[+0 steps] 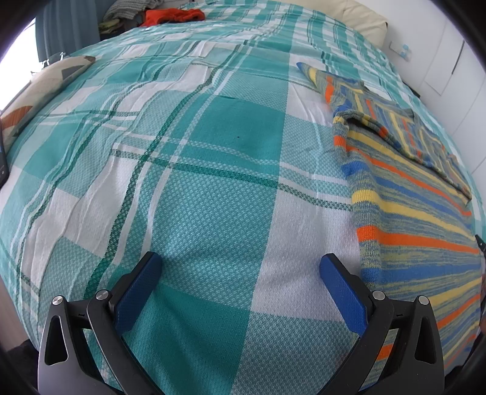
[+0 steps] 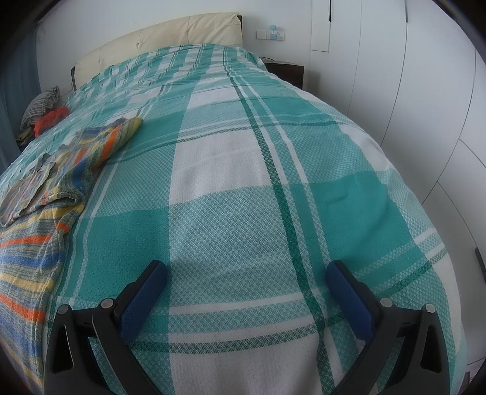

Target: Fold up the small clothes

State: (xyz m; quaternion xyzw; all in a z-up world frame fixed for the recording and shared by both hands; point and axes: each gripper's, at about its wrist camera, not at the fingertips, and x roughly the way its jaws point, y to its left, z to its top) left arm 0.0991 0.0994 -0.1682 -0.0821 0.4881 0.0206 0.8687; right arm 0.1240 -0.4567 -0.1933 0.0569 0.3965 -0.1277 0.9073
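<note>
A small knitted sweater point(image 1: 419, 218) striped in orange, yellow, blue and grey lies flat on the teal-and-white plaid bedspread point(image 1: 212, 182), with one sleeve folded across its body. In the left wrist view it fills the right side; my left gripper point(image 1: 241, 267) stands open just left of its hem edge, nothing between the blue pads. In the right wrist view the same sweater point(image 2: 45, 188) lies at the left. My right gripper point(image 2: 246, 273) is open over bare bedspread point(image 2: 273, 182), well to the right of the sweater.
An orange garment point(image 1: 171, 16) and a grey-checked one point(image 1: 127, 10) are piled at the far corner of the bed. A patterned cushion point(image 1: 39, 88) lies at the left edge. A cream headboard point(image 2: 158, 39), a dark nightstand point(image 2: 287, 71) and white wardrobe doors point(image 2: 410, 106) border the bed.
</note>
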